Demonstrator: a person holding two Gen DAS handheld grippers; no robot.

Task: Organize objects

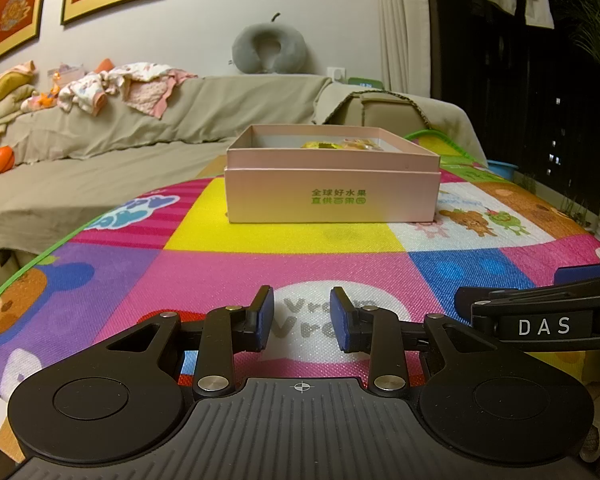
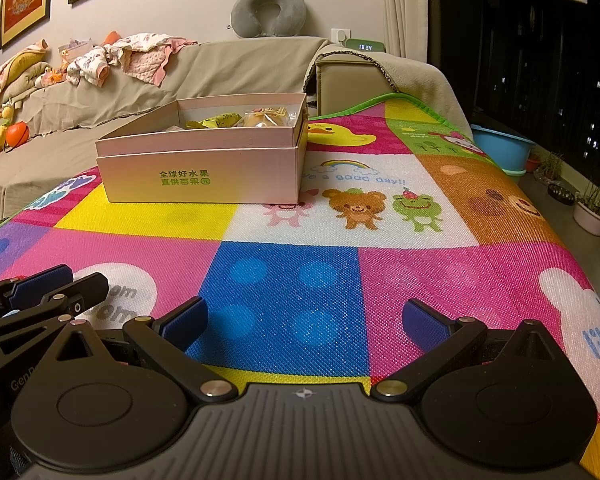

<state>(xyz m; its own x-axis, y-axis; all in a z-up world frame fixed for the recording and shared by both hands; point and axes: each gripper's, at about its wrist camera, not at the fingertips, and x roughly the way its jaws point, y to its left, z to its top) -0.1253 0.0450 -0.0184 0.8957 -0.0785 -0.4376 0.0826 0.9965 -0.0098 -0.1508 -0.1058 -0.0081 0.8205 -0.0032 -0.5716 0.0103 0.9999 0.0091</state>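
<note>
A pink open box with green lettering stands on the colourful play mat, well ahead of both grippers; it also shows in the right wrist view. Inside it lie wrapped snacks, a yellow packet and a clear-wrapped bun. My left gripper is open with a moderate gap and empty, low over the mat. My right gripper is open wide and empty, over a blue square of the mat. Each gripper shows at the edge of the other's view.
A sofa covered in beige cloth runs behind the mat, with clothes, a grey neck pillow and an orange ball. A blue basin and potted plants stand on the floor at right.
</note>
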